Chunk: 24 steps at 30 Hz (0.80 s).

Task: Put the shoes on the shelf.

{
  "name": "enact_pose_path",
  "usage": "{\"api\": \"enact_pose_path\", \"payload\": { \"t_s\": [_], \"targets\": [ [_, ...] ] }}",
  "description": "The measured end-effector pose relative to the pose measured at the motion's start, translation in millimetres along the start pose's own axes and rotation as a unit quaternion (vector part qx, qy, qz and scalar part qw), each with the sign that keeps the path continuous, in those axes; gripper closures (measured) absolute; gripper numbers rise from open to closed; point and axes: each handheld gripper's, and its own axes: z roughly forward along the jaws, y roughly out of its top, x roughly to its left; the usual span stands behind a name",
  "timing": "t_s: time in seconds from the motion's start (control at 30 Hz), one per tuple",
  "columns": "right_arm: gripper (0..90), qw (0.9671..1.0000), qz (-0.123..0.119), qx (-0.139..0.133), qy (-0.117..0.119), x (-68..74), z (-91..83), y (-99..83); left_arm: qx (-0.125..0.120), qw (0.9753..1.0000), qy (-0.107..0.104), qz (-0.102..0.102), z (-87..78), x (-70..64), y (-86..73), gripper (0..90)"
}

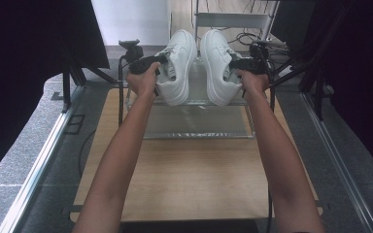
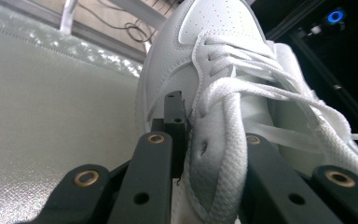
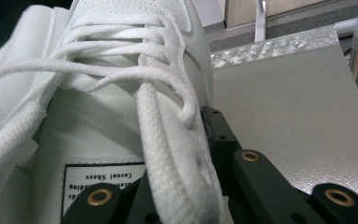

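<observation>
Two white lace-up sneakers hang over a metal shoe rack (image 1: 196, 136) with silvery fabric shelves, toes pointing away from me and soles turned toward each other. My left gripper (image 1: 148, 64) is shut on the side wall of the left sneaker (image 1: 178, 63). In the left gripper view one jaw lies outside the left sneaker (image 2: 214, 56) and the other inside, under the laces; the left gripper (image 2: 205, 140) pinches the collar. My right gripper (image 1: 245, 65) is shut on the right sneaker (image 1: 217, 63). In the right gripper view the right gripper (image 3: 182, 158) clamps the right sneaker (image 3: 121, 107) beside its tongue label.
The rack stands at the far end of a wooden tabletop (image 1: 194, 179). Its silvery shelf (image 2: 51, 116) (image 3: 298, 102) lies just beneath the shoes. Black curtains flank both sides, aluminium rails run along the grey floor, and cables lie behind the rack (image 1: 245, 39).
</observation>
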Motion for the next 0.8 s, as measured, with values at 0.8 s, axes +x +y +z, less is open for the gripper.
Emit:
{"api": "enact_pose_path", "payload": {
  "t_s": [0.8],
  "targets": [
    [72.4,0.9981,-0.023,0.014,-0.056,18.2,30.4,-2.3,0.045,0.9979,0.046,0.000,39.4,-8.3,-5.2,72.3]
  ]
}}
